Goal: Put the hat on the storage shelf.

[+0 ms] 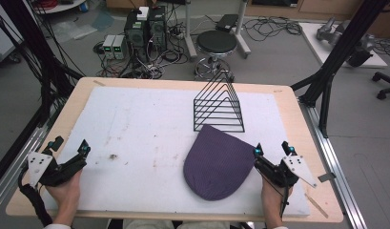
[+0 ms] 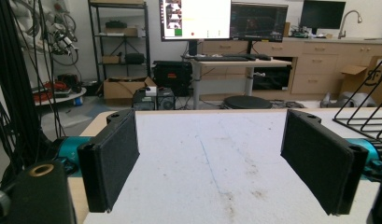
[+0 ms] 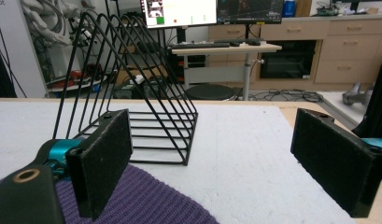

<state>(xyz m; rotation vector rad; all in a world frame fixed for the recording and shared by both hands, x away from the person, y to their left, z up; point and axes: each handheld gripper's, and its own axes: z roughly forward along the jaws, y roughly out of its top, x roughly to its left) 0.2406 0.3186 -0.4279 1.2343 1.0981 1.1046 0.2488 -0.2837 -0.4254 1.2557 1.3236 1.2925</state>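
A purple knitted hat [image 1: 217,162] lies flat on the white foam mat [image 1: 135,138], just in front of a black wire rack [image 1: 219,105] with triangular dividers. My right gripper [image 1: 273,151] rests near the mat's right front corner, beside the hat's right edge, jaws wide open and empty. In the right gripper view the hat [image 3: 146,200] lies under the left jaw, with the rack [image 3: 132,93] straight ahead. My left gripper [image 1: 68,148] sits at the mat's left front edge, far from the hat, open with nothing between its fingers [image 2: 109,163].
The mat covers a wooden table [image 1: 297,119]. A wooden stick [image 1: 316,205] lies at the table's right front corner. Beyond the far edge stand a black stool [image 1: 216,45] and computer boxes [image 1: 145,28] with cables on the floor. Black frame posts flank both sides.
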